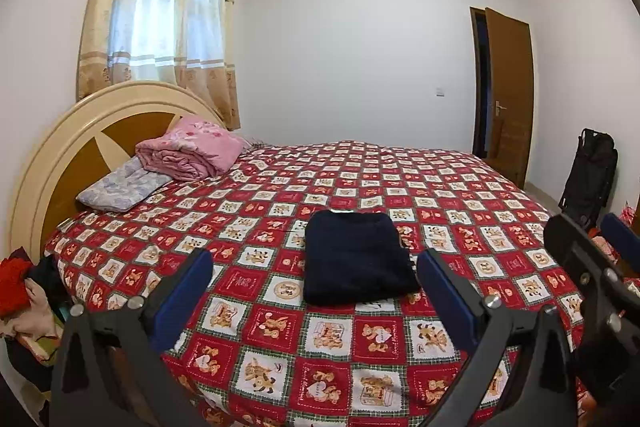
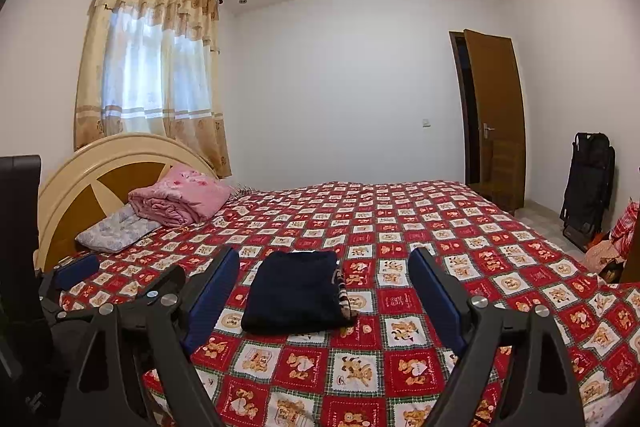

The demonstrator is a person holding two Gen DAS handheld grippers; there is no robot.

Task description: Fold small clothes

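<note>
Navy folded garment (image 1: pixel 356 261) on a bedspread (image 1: pixel 460 211) of red and white bear-print checks — pink quilt (image 1: pixel 192 147), golden curtains (image 1: pixel 160 27), blue-padded fingers (image 1: pixel 450 291).

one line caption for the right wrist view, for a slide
Open right claw hovers above a folded navy garment on the teddy-bear bedspread.
</note>
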